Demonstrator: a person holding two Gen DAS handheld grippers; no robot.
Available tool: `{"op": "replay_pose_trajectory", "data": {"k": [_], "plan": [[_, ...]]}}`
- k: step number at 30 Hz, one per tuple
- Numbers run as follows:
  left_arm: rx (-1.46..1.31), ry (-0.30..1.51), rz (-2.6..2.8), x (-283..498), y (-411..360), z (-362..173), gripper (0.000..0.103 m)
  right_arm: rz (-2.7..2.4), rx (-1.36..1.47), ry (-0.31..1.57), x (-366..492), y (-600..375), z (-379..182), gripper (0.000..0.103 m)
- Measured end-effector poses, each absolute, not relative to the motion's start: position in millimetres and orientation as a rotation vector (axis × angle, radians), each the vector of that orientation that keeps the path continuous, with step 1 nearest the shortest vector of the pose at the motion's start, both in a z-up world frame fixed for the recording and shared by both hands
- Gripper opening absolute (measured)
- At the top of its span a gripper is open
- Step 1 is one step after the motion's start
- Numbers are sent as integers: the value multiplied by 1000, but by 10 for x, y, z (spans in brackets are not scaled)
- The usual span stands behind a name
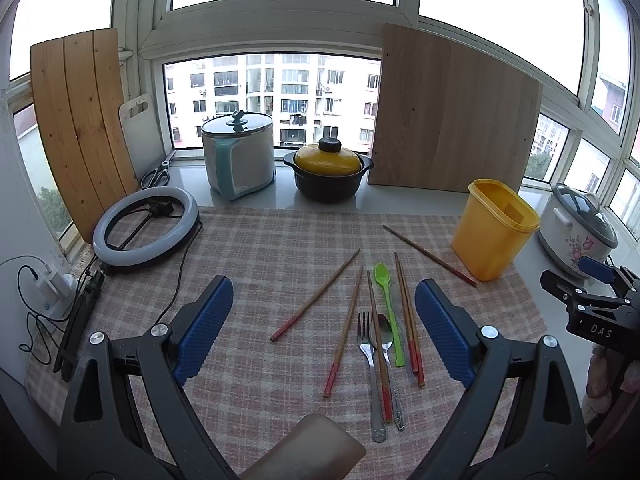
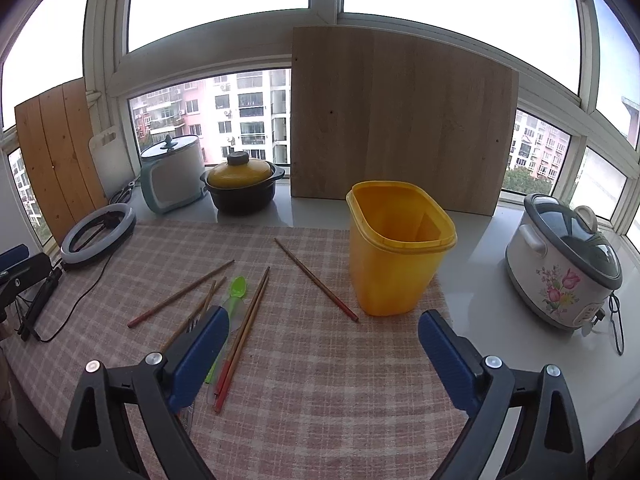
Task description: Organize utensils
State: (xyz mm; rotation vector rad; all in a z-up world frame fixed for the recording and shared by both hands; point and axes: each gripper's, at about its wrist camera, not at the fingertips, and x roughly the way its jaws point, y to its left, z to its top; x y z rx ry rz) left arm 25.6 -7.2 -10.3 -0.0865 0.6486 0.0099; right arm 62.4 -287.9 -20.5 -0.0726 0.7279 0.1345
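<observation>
The left gripper (image 1: 324, 328) hangs above the checked cloth (image 1: 256, 280) with its blue fingers (image 1: 204, 328) spread wide and nothing between them; the utensils lie on the cloth under the gap. The right gripper (image 2: 324, 360) is likewise wide apart and empty, its left finger (image 2: 200, 360) over the heap's edge.

On the surface, a metal fork (image 1: 370, 364), a metal spoon (image 1: 389, 360), a green plastic spoon (image 1: 388, 304) and several red-tipped wooden chopsticks (image 1: 316, 296) lie loose together, one chopstick (image 2: 316, 280) near the empty yellow container (image 2: 396, 248). Behind stand a flowered rice cooker (image 2: 560, 268), a yellow-lidded black pot (image 2: 242, 186), a white-and-teal cooker (image 2: 172, 176), a ring light (image 1: 146, 230) and boards leaning on the window. "DAS" reads on the right gripper's body in the left view.
</observation>
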Motion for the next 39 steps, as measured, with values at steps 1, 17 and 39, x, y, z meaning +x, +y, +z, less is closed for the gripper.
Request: {"op": "replay_pose_trajectory", "data": {"k": [1, 17, 39], "plan": [[-89, 653, 13, 239, -41, -102, 94, 140, -82, 731, 638, -2870, -215, 94], [-81, 767, -29, 504, 238, -369, 87, 306, -51, 919, 1049, -2793, -668, 77], [-56, 1027, -249, 1470, 263, -1090, 30, 356, 111, 1273, 1745, -2326, -1509, 40]]}}
